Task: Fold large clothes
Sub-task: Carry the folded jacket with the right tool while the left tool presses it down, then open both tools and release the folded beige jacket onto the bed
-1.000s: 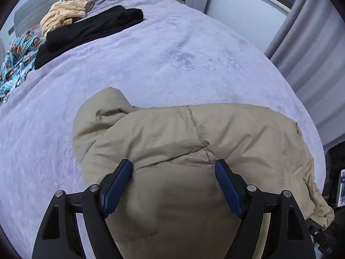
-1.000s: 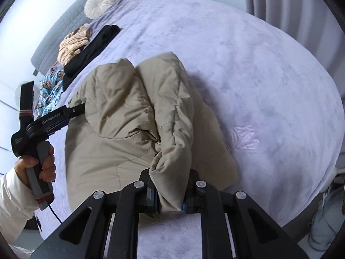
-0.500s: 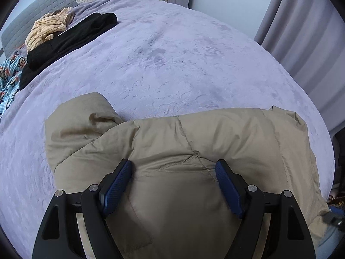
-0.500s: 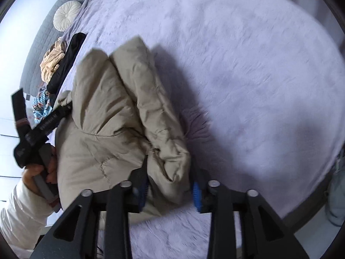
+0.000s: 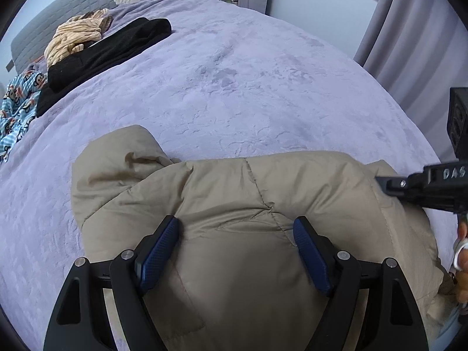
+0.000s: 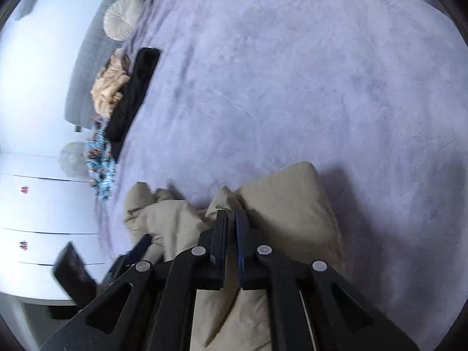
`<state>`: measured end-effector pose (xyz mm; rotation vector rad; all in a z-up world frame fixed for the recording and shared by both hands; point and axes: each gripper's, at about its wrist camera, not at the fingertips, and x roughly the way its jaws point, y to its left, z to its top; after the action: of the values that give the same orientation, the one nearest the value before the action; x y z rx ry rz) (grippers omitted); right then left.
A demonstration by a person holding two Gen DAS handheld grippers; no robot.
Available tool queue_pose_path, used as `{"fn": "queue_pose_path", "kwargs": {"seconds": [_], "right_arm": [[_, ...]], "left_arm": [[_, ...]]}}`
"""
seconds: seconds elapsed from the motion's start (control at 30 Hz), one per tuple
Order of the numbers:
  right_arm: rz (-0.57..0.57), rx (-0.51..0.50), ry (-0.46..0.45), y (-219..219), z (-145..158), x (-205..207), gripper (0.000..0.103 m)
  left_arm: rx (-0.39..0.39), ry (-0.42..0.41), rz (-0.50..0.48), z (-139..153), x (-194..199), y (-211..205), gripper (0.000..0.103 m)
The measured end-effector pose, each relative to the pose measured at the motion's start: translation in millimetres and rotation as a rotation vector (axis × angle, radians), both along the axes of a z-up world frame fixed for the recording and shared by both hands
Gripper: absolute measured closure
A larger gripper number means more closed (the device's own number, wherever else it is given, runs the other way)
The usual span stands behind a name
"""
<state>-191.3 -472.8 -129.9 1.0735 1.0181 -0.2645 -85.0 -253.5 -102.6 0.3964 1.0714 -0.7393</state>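
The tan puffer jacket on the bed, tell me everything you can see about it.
The tan puffer jacket is a quilted, padded coat of smooth, matte, shell-like fabric with stitched seams. It lies bunched and partly folded on the lavender bedspread, with a rounded, hood-like lump at its far left. The left tool is open, its blue pads astride a puffed panel. In the right wrist view, the right tool looks nearly shut over a raised fold; whether it pinches fabric is unclear.
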Motion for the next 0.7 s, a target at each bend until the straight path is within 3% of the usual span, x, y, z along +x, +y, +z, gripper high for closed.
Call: {"fn": "queue_pose_path", "kwargs": {"seconds": [0.1,0.2,0.37,0.5,0.7], "right_arm": [[0.071,-0.079,0.091,9.9,-20.8,1.1,0.098],[0.085,-0.085,0.108,13.8,-26.8,-5.7,0.099],[0.128,-0.176,0.075,22.3,19.1,-22.7,0.099],[0.233,-0.177,-0.004,52.7,52.3,-51.6,0.099],[0.324,-0.145,0.042,83.3,46.2,-91.1,0.099]], "left_arm": [[0.030,-0.016,-0.023,-4.1,-5.1,-8.9,0.021],[0.040,-0.035,-0.027,-6.2,-7.9,-9.2,0.019],[0.035,-0.025,-0.016,-7.2,-4.4,-5.8,0.019],[0.057,-0.038,-0.012,-2.7,-6.7,-6.7,0.019],[0.104,-0.009,0.064,21.5,-9.5,13.8,0.019]]}}
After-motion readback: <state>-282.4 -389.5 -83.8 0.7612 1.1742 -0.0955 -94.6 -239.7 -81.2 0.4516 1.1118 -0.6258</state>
